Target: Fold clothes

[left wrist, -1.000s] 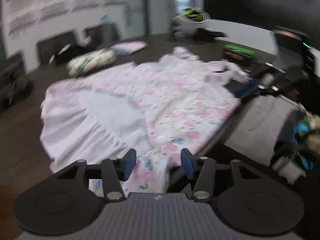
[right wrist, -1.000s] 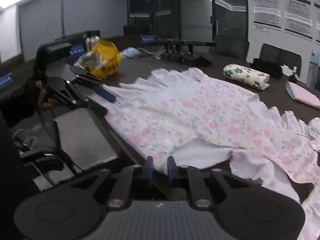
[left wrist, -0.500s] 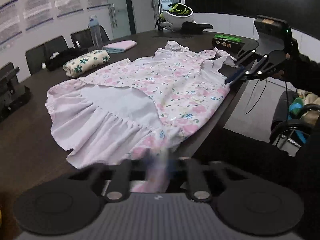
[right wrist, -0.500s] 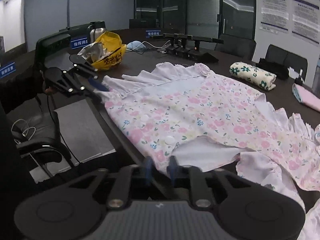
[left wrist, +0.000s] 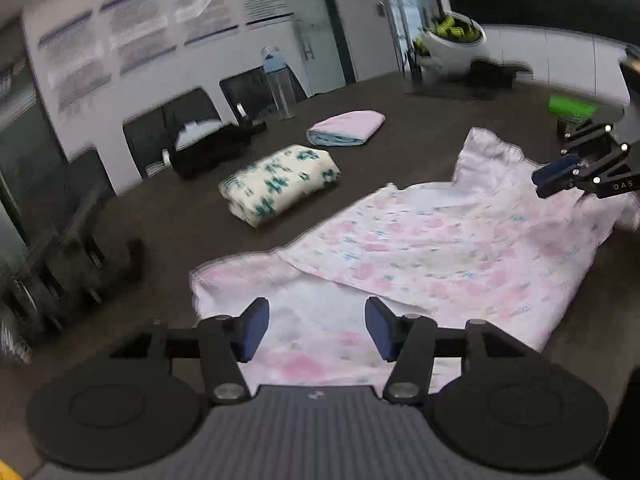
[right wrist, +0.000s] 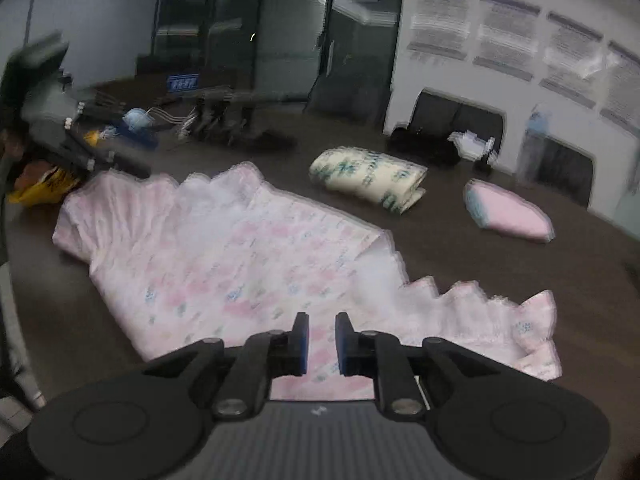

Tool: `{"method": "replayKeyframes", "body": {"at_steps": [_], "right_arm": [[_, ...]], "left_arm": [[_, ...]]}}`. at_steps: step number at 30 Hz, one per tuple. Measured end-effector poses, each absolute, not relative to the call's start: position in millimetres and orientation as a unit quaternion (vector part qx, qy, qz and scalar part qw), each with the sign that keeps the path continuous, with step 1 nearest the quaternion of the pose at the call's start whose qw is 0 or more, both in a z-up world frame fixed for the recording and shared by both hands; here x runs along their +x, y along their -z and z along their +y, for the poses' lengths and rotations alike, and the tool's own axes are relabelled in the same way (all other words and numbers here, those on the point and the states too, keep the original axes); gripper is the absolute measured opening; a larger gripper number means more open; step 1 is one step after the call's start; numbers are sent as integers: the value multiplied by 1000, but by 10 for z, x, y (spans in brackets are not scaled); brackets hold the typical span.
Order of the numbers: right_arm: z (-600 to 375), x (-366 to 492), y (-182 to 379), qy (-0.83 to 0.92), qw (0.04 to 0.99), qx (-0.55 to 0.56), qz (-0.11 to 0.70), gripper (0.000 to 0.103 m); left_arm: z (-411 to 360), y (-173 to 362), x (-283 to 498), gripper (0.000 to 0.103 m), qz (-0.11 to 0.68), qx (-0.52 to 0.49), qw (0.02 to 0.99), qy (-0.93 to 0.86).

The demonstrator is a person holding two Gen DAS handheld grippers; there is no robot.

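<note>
A pink floral dress [left wrist: 432,248] lies on the dark table [left wrist: 160,232], folded over lengthwise with its near edge laid across itself. It also shows in the right wrist view [right wrist: 240,264]. My left gripper [left wrist: 316,334] is open and empty above the ruffled hem end. My right gripper [right wrist: 321,342] hovers over the dress's near edge with its jaws a narrow gap apart and nothing between them. The right gripper shows in the left wrist view [left wrist: 560,176] over the collar end. The left gripper shows blurred in the right wrist view [right wrist: 100,152].
A folded cream cloth with green flowers [left wrist: 280,186] and a folded pink cloth [left wrist: 348,128] lie beyond the dress. A water bottle [left wrist: 278,80], black chairs [left wrist: 180,120], a yellow bag [right wrist: 40,188] and cables [right wrist: 208,120] ring the table.
Both grippers carried the dress's near edge up and over onto the table, folding it. Both then let go; the left jaws opened wide and the right jaws parted slightly.
</note>
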State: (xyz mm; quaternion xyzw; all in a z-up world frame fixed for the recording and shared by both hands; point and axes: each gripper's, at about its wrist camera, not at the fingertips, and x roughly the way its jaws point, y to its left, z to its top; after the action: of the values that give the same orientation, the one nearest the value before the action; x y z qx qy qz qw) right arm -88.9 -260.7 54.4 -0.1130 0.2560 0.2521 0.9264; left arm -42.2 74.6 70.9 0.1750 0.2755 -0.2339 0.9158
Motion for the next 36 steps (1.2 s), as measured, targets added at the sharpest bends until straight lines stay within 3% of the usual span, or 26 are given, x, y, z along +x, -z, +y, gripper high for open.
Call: {"method": "replayKeyframes", "body": {"at_steps": [3, 7, 13, 15, 19, 25, 26, 28, 29, 36], "right_arm": [[-2724, -1104, -567, -307, 914, -91, 249, 14], [-2570, -1266, -337, -360, 883, -105, 282, 9], [-2812, -1187, -174, -273, 905, -94, 313, 9], [-2950, -1226, -224, -260, 913, -74, 307, 17], [-2925, -1298, -279, -303, 905, -60, 293, 34], [-2780, -789, -243, -290, 899, -5, 328, 32], [-2769, -716, -215, -287, 897, 4, 337, 25], [-2748, -585, -163, -282, 892, 19, 353, 8], [-2734, -568, -149, -284, 891, 18, 353, 3], [-2655, -700, -483, -285, 919, 4, 272, 0]], "left_arm": [[914, -518, -572, 68, 304, 96, 924, 211], [916, -289, -659, 67, 319, 106, 922, 193], [1044, -127, -719, 63, 347, 107, 923, 132], [1127, -133, -793, 64, 344, 89, 927, 120], [1212, -246, -799, 78, 325, 40, 937, 119], [1094, -275, -477, 79, 334, 11, 935, 122], [1077, -259, -419, 73, 341, 6, 932, 120], [1042, -227, -305, 9, 355, -4, 928, 116], [1029, -214, -262, 3, 360, -9, 926, 114], [1049, -518, -439, 2, 284, -16, 954, 98]]}}
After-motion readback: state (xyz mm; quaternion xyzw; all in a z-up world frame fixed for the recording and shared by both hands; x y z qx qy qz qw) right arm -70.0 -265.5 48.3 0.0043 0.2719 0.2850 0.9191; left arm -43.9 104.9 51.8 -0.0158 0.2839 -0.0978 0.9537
